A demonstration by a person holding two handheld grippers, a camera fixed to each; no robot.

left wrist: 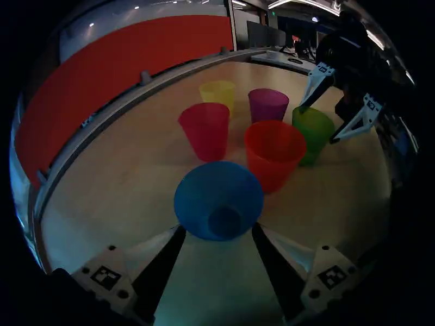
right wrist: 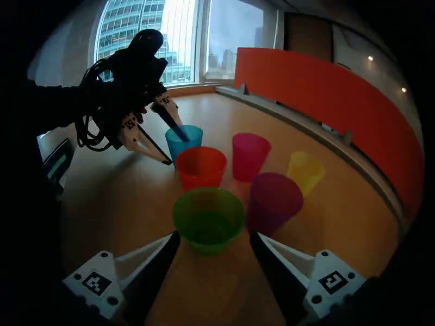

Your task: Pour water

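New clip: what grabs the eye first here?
A cluster of six bright cups on the wooden table, with a long red wall panel behind. The left hand-held gripper straddles the blue cup nearest it, while the right hand-held gripper straddles the green cup.

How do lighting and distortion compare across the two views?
Left gripper view: dim, with a bluish cast on the table near the blue cup; fisheye bows the table edge. Right gripper view: bright windows backlight the left gripper into near silhouette, while the green cup is evenly lit and sharp.
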